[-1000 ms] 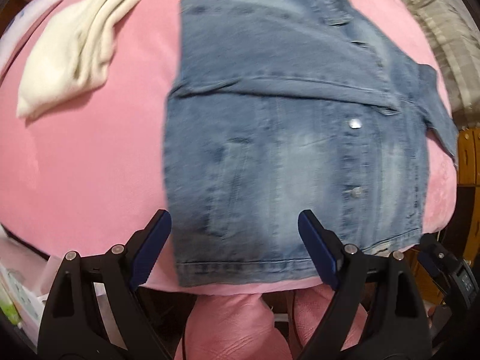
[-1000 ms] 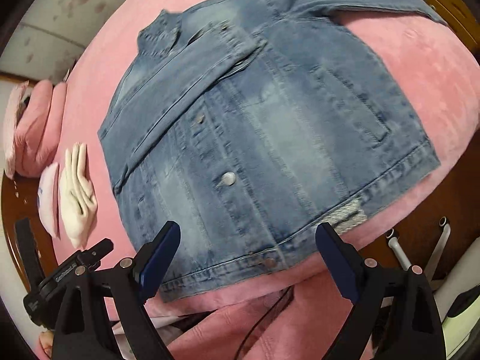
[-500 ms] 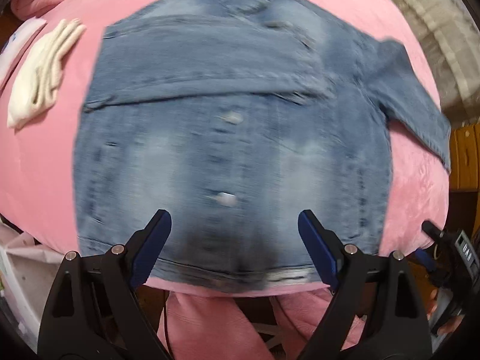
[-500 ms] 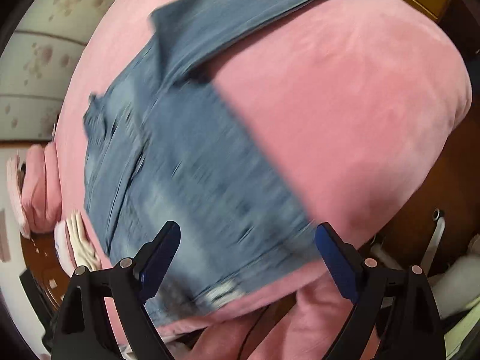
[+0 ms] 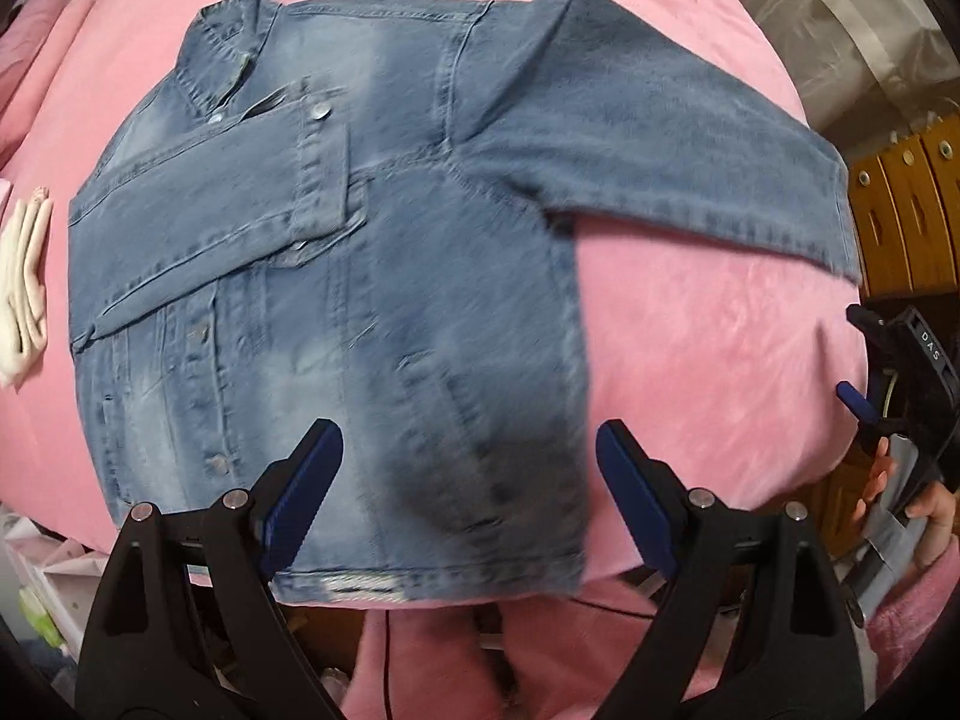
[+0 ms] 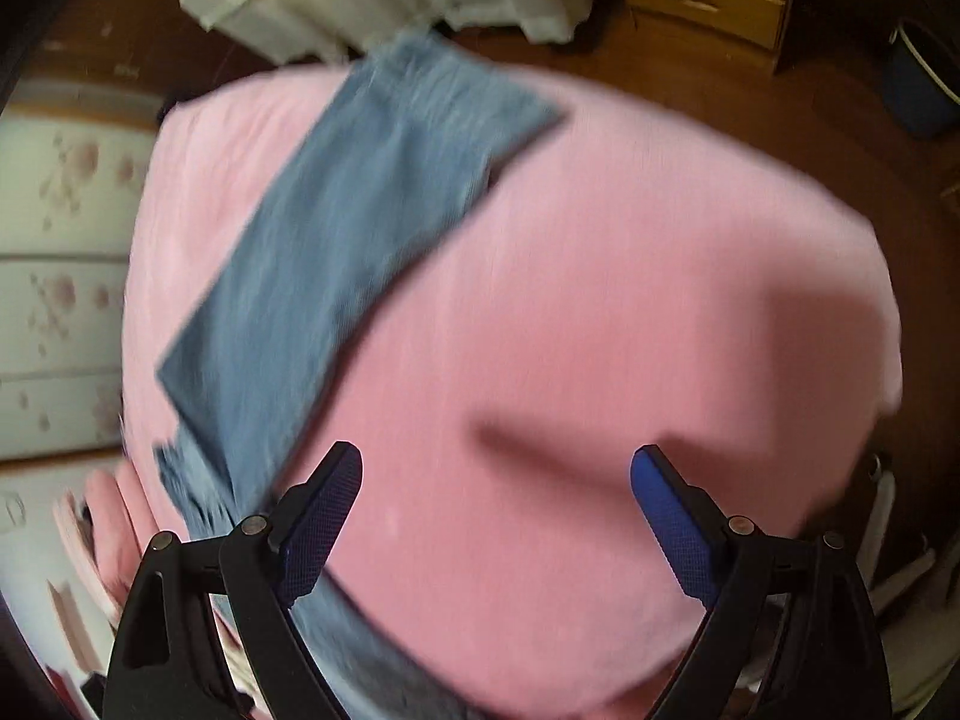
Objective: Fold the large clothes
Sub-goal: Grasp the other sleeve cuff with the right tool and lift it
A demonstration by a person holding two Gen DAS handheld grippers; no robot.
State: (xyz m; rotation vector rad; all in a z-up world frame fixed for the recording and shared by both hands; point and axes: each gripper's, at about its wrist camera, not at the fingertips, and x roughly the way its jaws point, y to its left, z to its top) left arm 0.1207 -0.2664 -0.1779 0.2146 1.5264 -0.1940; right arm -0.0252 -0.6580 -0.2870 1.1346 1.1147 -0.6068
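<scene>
A blue denim jacket (image 5: 372,276) lies flat, front up, on a pink blanket (image 5: 708,360). One sleeve is folded across its chest; the other sleeve (image 5: 678,138) stretches out to the right. My left gripper (image 5: 468,468) hangs open above the jacket's lower hem, nothing between its fingers. In the right wrist view, the outstretched sleeve (image 6: 360,228) runs diagonally over the pink blanket (image 6: 630,312). My right gripper (image 6: 498,492) is open over bare blanket beside that sleeve, holding nothing. That same right gripper (image 5: 888,384) shows at the right edge of the left wrist view, held by a hand (image 5: 924,510).
A folded cream cloth (image 5: 24,294) lies at the blanket's left edge. Wooden drawers (image 5: 900,192) stand to the right, and pale curtains (image 5: 840,18) hang behind. A wooden floor (image 6: 870,138) and a dark bucket (image 6: 918,84) lie past the bed's corner.
Both grippers swept sideways towards the outstretched sleeve. The jacket slid left in the left wrist view; the right wrist view left the jacket body for the sleeve and bare blanket. Both stayed open.
</scene>
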